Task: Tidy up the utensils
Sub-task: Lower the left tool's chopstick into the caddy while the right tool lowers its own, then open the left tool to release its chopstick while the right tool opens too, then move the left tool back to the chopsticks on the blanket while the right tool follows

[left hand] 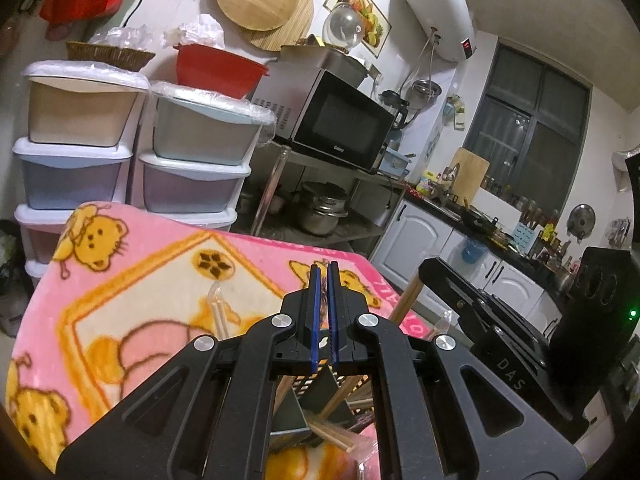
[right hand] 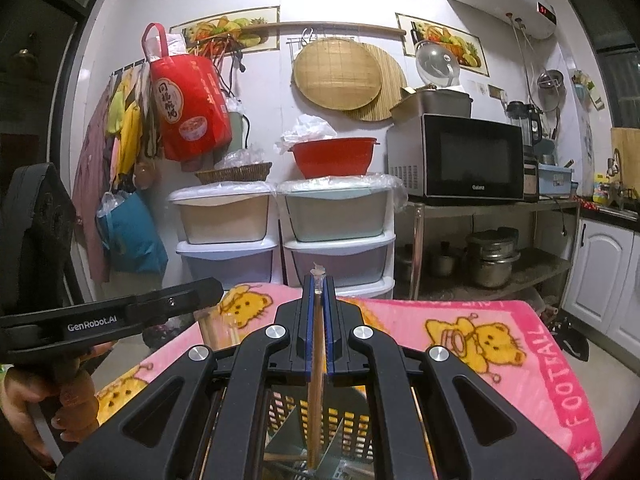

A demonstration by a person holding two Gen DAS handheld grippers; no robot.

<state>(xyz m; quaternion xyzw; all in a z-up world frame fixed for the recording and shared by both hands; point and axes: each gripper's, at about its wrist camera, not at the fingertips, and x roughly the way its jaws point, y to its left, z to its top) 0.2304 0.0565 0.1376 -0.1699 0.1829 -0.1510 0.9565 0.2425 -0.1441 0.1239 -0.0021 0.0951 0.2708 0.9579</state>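
Note:
My right gripper (right hand: 319, 286) is shut on a pair of wrapped wooden chopsticks (right hand: 315, 380), held upright with the lower end down in the slotted utensil basket (right hand: 316, 420) below it. My left gripper (left hand: 323, 270) is shut with nothing between its blue pads, hovering over the same basket (left hand: 320, 392), where more wrapped chopsticks (left hand: 332, 436) lie. Another wrapped pair (left hand: 218, 312) lies on the pink bear blanket (left hand: 132, 280); it also shows in the right wrist view (right hand: 218, 326). The right gripper's black body (left hand: 500, 332) is at the right in the left wrist view.
Stacked plastic drawers (right hand: 280, 232) stand behind the blanket-covered table. A metal shelf with a microwave (right hand: 460, 160) and pots (right hand: 490, 258) is to the right. White kitchen cabinets (left hand: 420, 236) and a cluttered counter lie further right. The left gripper's body (right hand: 100, 318) is at the left.

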